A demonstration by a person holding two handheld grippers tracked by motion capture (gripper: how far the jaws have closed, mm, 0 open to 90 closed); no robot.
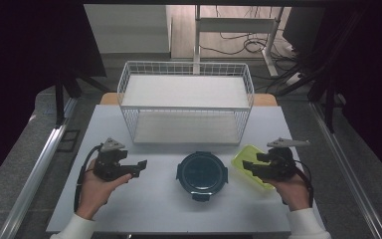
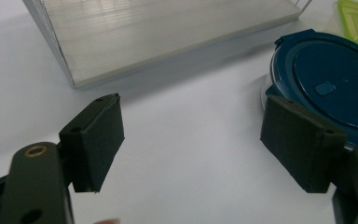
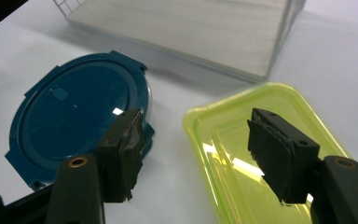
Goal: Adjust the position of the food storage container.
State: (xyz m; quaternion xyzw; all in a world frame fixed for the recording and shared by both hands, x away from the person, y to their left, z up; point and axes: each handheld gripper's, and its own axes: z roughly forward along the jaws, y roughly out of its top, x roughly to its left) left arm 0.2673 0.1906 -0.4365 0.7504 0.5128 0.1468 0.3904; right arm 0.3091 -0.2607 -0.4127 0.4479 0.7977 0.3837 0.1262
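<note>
My left gripper point(image 1: 140, 166) hangs over the white table point(image 1: 144, 209) with its jaws standing wide and nothing between them; in the left gripper view only bare tabletop lies in the gap, and one black pad point(image 2: 303, 140) overlaps my sight of the round blue lidded container point(image 2: 333, 86), so I cannot tell how close it really is. From the high view that container point(image 1: 202, 174) sits at the middle of the table, between my two hands and apart from the left gripper. My right gripper point(image 1: 251, 168) is held over the near edge of the yellow-green lid point(image 1: 246, 158), jaws parted at a middling width and gripping nothing; in the right gripper view the one pad point(image 3: 279, 154) floats above the lid's glossy surface point(image 3: 233, 140), while the other point(image 3: 123, 149) covers part of the blue container's rim point(image 3: 74, 116). Whether either pad touches what is below it I cannot make out. The lid's near end is cut off by the frame and, from above, hidden under my gripper. Behind both things stands a white wire basket shelf point(image 1: 186, 102) with two pale tiers, its far part cropped in the gripper views. Beyond the table the room is dim: a grey floor, metal rails point(image 1: 40, 169) at the sides, cables point(image 1: 248, 45) and a white frame at the back.
</note>
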